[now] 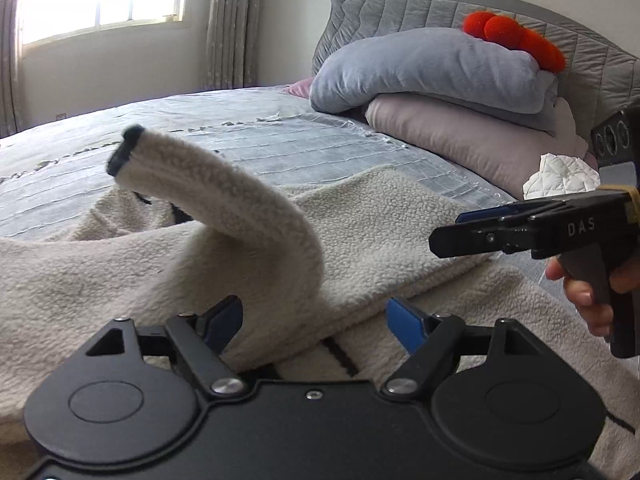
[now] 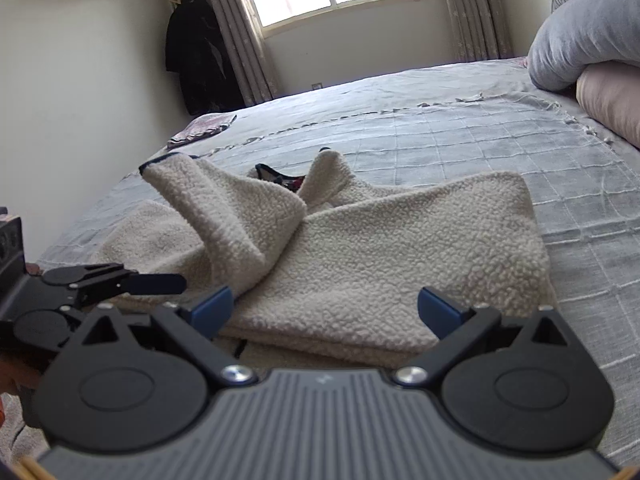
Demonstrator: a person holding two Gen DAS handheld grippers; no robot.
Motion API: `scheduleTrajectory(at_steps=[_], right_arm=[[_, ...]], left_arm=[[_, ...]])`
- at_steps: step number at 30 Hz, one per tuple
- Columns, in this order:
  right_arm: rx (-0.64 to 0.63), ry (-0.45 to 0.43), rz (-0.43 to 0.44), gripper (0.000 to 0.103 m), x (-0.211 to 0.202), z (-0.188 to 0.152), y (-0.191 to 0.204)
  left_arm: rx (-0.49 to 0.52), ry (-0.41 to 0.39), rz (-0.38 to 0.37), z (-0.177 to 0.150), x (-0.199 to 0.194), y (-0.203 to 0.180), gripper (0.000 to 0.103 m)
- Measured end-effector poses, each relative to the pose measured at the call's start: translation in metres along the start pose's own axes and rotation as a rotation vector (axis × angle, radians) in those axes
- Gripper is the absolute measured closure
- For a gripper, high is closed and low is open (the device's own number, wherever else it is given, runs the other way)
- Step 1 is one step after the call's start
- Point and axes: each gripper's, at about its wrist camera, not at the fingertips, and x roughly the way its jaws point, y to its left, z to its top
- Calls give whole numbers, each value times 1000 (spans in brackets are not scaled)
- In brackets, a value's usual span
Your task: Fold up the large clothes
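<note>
A cream fleece jacket (image 1: 380, 224) lies part-folded on the bed and also shows in the right wrist view (image 2: 380, 264). One sleeve (image 1: 248, 208) with a dark cuff arches up above the body of the jacket; in the right wrist view the sleeve (image 2: 224, 216) lies bent across the jacket. My left gripper (image 1: 316, 320) is open, its blue pads either side of the sleeve's base, not closed on it. My right gripper (image 2: 324, 306) is open and empty over the jacket's near edge; it shows from the side in the left wrist view (image 1: 480, 232).
A grey checked bedspread (image 2: 460, 136) covers the bed. Stacked grey and pink pillows (image 1: 432, 76) with a red plush toy (image 1: 516, 38) lie by the headboard. A crumpled white tissue (image 1: 560, 178) lies near them. A small folded cloth (image 2: 200, 130) sits at the far corner.
</note>
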Motion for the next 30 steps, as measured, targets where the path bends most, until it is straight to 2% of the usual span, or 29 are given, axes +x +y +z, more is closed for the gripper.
scheduleTrajectory(at_steps=[3, 11, 14, 17, 20, 24, 28, 30], right_arm=[[-44, 19, 13, 3, 10, 4, 13], [-205, 53, 29, 3, 58, 29, 70], [-263, 50, 27, 3, 85, 37, 96], [-307, 40, -22, 4, 112, 38, 109], [-287, 24, -97, 7, 122, 38, 93], [-151, -6, -127, 7, 98, 40, 40], [25, -22, -84, 6, 65, 28, -17], [115, -13, -28, 6, 55, 20, -42]], left_arm=[[-29, -12, 55, -7, -21, 28, 25], [-148, -90, 298, -12, -55, 114, 25], [-201, -69, 330, -16, -45, 140, 27], [-223, -11, 336, -31, -29, 153, 27], [-204, 13, 342, -47, -21, 153, 26], [-231, -14, 319, -56, -23, 157, 25], [-232, -20, 322, -55, -24, 156, 25], [-229, -25, 328, -54, -25, 154, 25]])
